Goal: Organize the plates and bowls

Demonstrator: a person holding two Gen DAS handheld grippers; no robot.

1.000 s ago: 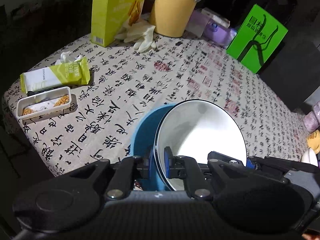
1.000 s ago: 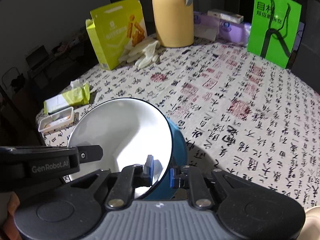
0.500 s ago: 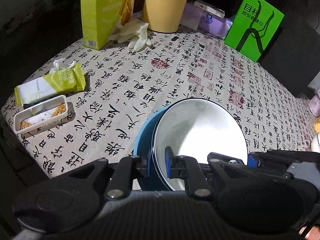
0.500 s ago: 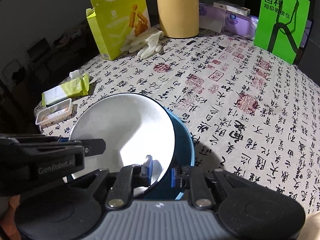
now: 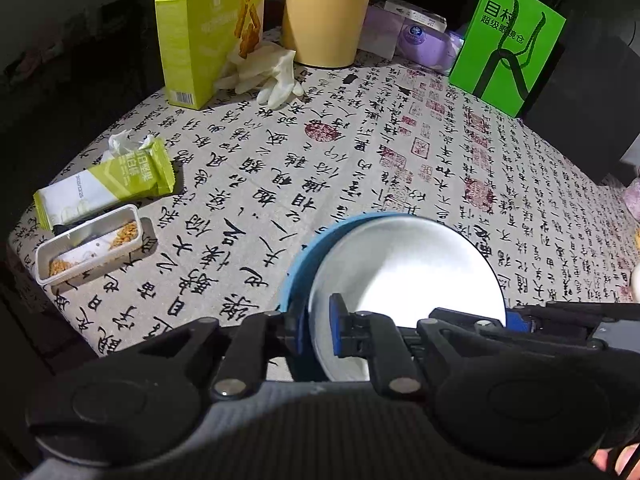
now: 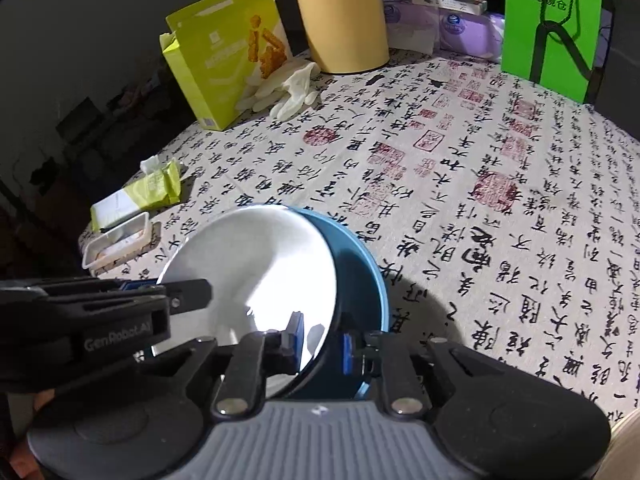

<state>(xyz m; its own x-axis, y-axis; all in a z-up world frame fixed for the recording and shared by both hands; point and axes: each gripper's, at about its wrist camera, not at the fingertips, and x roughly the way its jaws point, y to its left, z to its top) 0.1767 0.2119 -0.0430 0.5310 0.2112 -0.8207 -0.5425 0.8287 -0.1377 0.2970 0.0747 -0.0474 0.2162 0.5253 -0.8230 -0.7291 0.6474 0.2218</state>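
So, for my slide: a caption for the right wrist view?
Both tongs, right and left, grip one blue bowl above the patterned tablecloth.

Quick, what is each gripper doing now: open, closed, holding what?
Left gripper: closed on the bowl rim.
Right gripper: closed on the same bowl's rim, opposite side.
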